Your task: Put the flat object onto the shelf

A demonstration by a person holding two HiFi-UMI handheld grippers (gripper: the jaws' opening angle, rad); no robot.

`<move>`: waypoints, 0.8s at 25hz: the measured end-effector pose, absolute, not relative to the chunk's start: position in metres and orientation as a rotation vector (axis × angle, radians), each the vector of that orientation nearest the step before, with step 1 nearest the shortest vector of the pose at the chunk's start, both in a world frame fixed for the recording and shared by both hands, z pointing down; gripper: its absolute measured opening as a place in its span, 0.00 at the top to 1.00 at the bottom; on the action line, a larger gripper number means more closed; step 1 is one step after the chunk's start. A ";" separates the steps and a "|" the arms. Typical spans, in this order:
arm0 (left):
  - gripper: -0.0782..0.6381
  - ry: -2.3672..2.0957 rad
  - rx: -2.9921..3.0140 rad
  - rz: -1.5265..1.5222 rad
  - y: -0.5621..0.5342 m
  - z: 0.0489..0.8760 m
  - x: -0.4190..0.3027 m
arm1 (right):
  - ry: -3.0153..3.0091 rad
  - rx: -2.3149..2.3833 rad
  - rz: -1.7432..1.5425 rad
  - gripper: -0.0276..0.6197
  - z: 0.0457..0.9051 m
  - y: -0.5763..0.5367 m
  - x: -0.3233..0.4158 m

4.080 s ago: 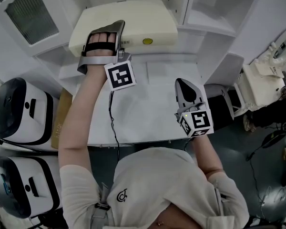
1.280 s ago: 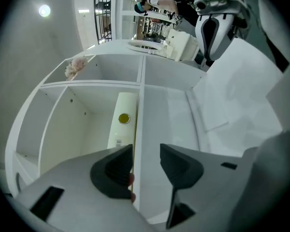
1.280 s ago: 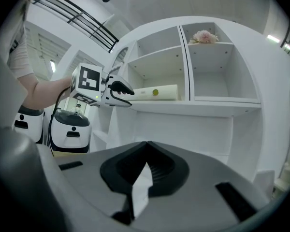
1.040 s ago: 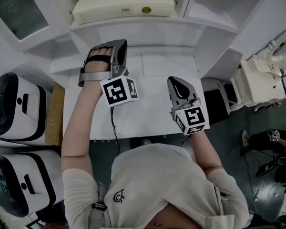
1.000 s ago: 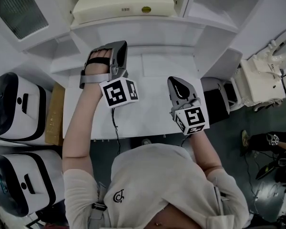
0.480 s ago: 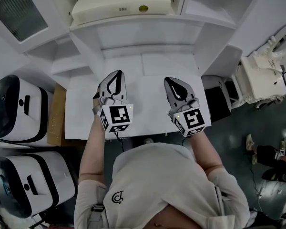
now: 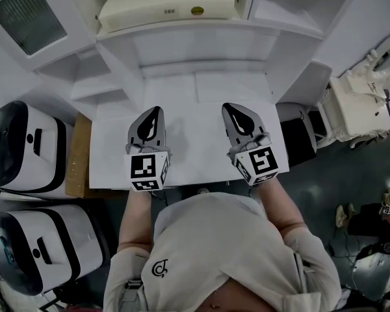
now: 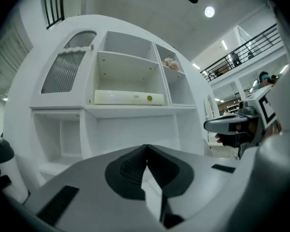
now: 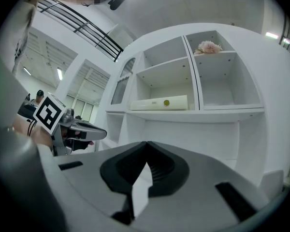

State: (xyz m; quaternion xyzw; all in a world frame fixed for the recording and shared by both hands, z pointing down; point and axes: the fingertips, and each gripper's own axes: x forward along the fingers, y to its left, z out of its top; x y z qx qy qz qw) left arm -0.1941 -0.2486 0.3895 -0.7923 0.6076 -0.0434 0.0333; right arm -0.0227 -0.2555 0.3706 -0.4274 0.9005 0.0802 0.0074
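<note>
The flat cream object (image 7: 168,5) lies on the upper shelf of the white cabinet; it shows as a long pale slab with a yellow dot in the left gripper view (image 8: 129,97) and the right gripper view (image 9: 159,103). My left gripper (image 7: 155,111) hovers low over the white desk (image 7: 201,103), jaws shut and empty. My right gripper (image 7: 231,108) hovers beside it at the same height, also shut with nothing held. Both point toward the cabinet, well short of the shelf.
The white shelf unit (image 8: 130,66) has open compartments; a pink flower (image 9: 208,46) sits in its top right cell. White and black machines (image 7: 19,155) stand left of the desk, a brown board (image 7: 78,155) beside them. A white chair (image 7: 357,103) stands at the right.
My left gripper has drawn back from the shelf, leaving the flat object lying there, and come down level with the right gripper over the desk. The right gripper has barely moved.
</note>
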 end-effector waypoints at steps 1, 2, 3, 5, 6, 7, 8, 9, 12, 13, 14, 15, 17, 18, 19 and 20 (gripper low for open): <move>0.87 1.872 -2.414 -0.151 -0.248 0.389 -0.195 | 2.812 -1.335 0.245 0.95 0.370 -0.256 -0.023; 0.87 1.871 -2.394 -0.168 -0.248 0.389 -0.195 | 2.811 -1.333 0.238 0.95 0.371 -0.256 -0.023; 0.87 1.868 -2.380 -0.183 -0.248 0.389 -0.194 | 2.813 -1.329 0.235 0.95 0.371 -0.256 -0.024; 0.87 1.862 -2.371 -0.201 -0.248 0.389 -0.193 | 2.827 -1.321 0.234 0.95 0.373 -0.257 -0.026; 0.87 1.859 -2.368 -0.201 -0.248 0.387 -0.192 | 2.837 -1.317 0.238 0.95 0.374 -0.257 -0.027; 0.87 1.853 -2.364 -0.197 -0.248 0.384 -0.191 | 2.846 -1.313 0.250 0.95 0.373 -0.256 -0.028; 0.87 1.849 -2.361 -0.192 -0.248 0.382 -0.190 | 2.856 -1.310 0.264 0.95 0.373 -0.256 -0.029; 0.87 1.849 -2.362 -0.190 -0.249 0.381 -0.190 | 2.863 -1.309 0.274 0.95 0.373 -0.256 -0.030; 0.87 1.848 -2.382 -0.193 -0.250 0.383 -0.189 | 2.872 -1.311 0.272 0.95 0.376 -0.258 -0.029; 0.87 1.842 -2.382 -0.193 -0.251 0.382 -0.188 | 2.872 -1.310 0.271 0.95 0.376 -0.258 -0.029; 0.87 1.835 -2.381 -0.192 -0.251 0.381 -0.187 | 2.872 -1.311 0.269 0.95 0.377 -0.258 -0.028; 0.87 1.825 -2.383 -0.195 -0.251 0.381 -0.186 | 2.871 -1.312 0.268 0.95 0.377 -0.259 -0.028; 0.87 1.796 -2.391 -0.208 -0.249 0.379 -0.181 | 2.871 -1.315 0.263 0.95 0.378 -0.260 -0.027; 0.87 1.781 -2.393 -0.218 -0.249 0.378 -0.178 | 2.871 -1.315 0.260 0.95 0.378 -0.260 -0.027; 0.87 1.769 -2.394 -0.228 -0.248 0.379 -0.176 | 2.871 -1.314 0.258 0.95 0.378 -0.261 -0.026; 0.87 1.761 -2.393 -0.236 -0.248 0.379 -0.174 | 2.871 -1.313 0.256 0.95 0.378 -0.261 -0.026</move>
